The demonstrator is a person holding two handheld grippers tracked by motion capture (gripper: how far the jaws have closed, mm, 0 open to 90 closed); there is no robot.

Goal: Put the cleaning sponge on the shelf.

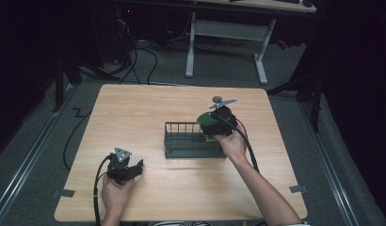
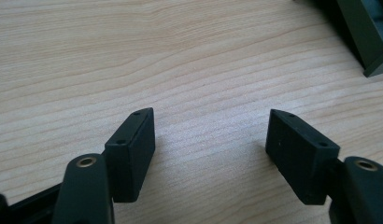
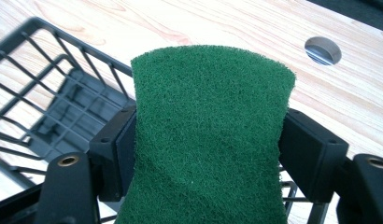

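Near left of the pale wooden table [image 1: 148, 103]: left gripper [image 1: 134, 168], held in the person's left hand [image 1: 115, 192], jaws spread wide over bare wood, nothing between them. Centre: dark wire rack with a tray base [image 1: 188, 141], standing on the tabletop. Right: right gripper [image 1: 211, 123], in the right hand [image 1: 233, 143], jaws clamped on a green scouring sponge [image 3: 208, 135], pinched at its sides and raised over the rack's right end.
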